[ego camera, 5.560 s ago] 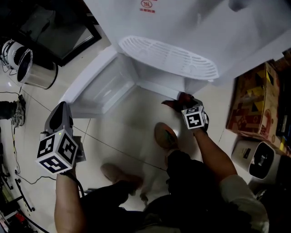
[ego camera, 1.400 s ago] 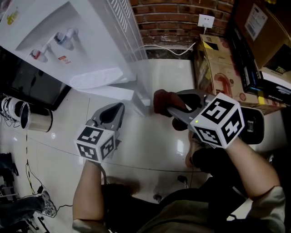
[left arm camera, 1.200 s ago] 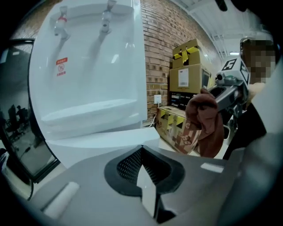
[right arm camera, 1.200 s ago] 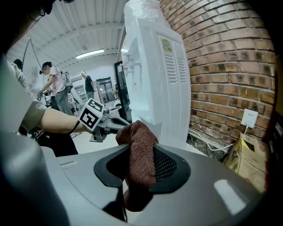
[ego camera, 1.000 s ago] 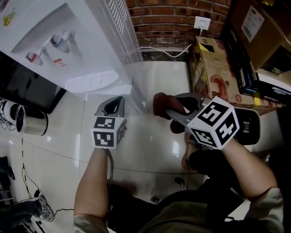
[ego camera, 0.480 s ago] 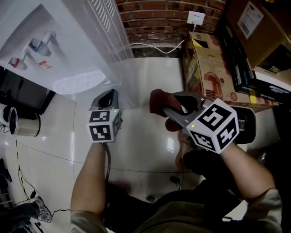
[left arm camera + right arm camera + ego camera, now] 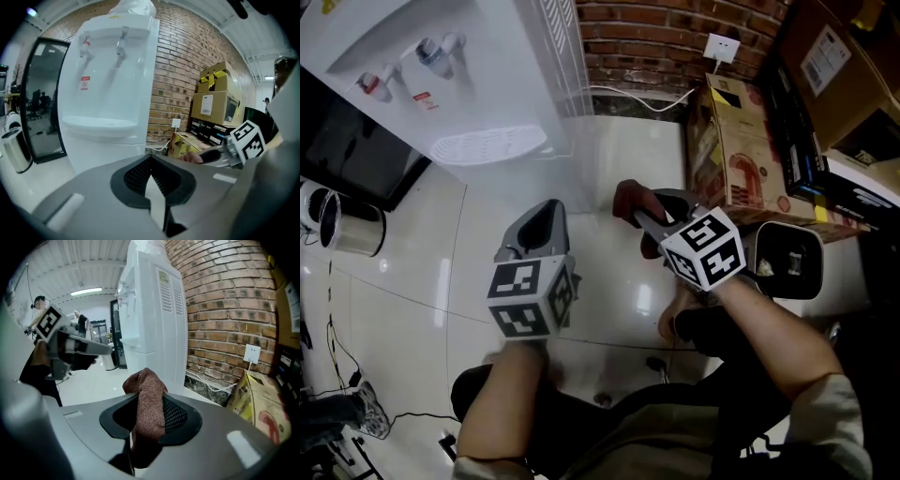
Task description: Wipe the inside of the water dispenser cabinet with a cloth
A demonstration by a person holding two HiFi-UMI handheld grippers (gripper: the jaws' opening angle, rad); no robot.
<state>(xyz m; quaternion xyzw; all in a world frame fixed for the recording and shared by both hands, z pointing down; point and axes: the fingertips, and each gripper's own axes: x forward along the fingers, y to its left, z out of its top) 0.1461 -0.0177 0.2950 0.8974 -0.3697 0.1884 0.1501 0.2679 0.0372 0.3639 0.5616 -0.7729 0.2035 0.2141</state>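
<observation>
The white water dispenser (image 7: 478,75) stands upright at the upper left, taps and drip tray facing me; its cabinet interior is hidden. My right gripper (image 7: 642,208) hangs over the floor to the dispenser's right, shut on a brown cloth (image 7: 628,200) that bulges from its jaws. The right gripper view shows the cloth (image 7: 147,404) pinched between the pads, with the dispenser (image 7: 154,310) beyond. My left gripper (image 7: 546,217) is held in front of the dispenser's base, shut and empty. In the left gripper view its jaws (image 7: 151,161) meet, pointing at the dispenser (image 7: 112,93).
Cardboard boxes (image 7: 741,141) stand along the right, before a brick wall (image 7: 656,37) with a socket (image 7: 724,47) and a white cable (image 7: 647,98). A small white appliance (image 7: 787,262) sits at right, a metal bin (image 7: 347,230) at left. A person's shoe (image 7: 675,321) is below the right gripper.
The left gripper has risen towards the camera and rolled. The right gripper has sunk lower, the cloth still in its jaws. Several seconds ago the cabinet door stood open.
</observation>
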